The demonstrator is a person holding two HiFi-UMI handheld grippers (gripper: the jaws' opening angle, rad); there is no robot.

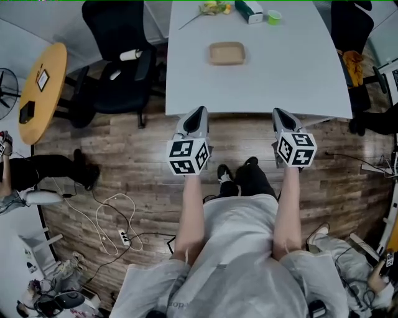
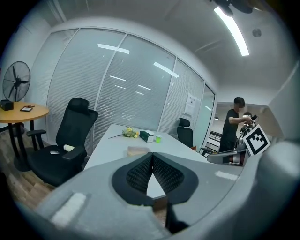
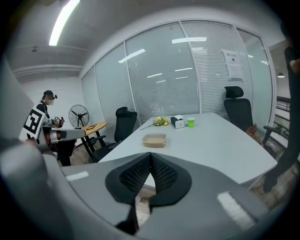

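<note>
My left gripper (image 1: 198,112) hangs in the air just short of the white table's (image 1: 292,81) near edge, jaws shut with nothing between them; its tips (image 2: 152,155) meet. My right gripper (image 1: 277,112) is level with it to the right, also shut and empty (image 3: 150,156). A shallow tan tray (image 1: 227,53) lies on the table ahead (image 2: 138,150) (image 3: 154,139). At the far end lie a yellow flower bunch (image 1: 214,7), a dark box with a white end (image 1: 250,10) and a small green cup (image 1: 273,17).
A black office chair (image 1: 118,62) stands left of the table, another (image 1: 349,25) at the far right. A round wooden table (image 1: 40,87) and a fan (image 1: 7,87) are at left. Cables and a power strip (image 1: 123,236) lie on the wood floor. Persons stand at both sides.
</note>
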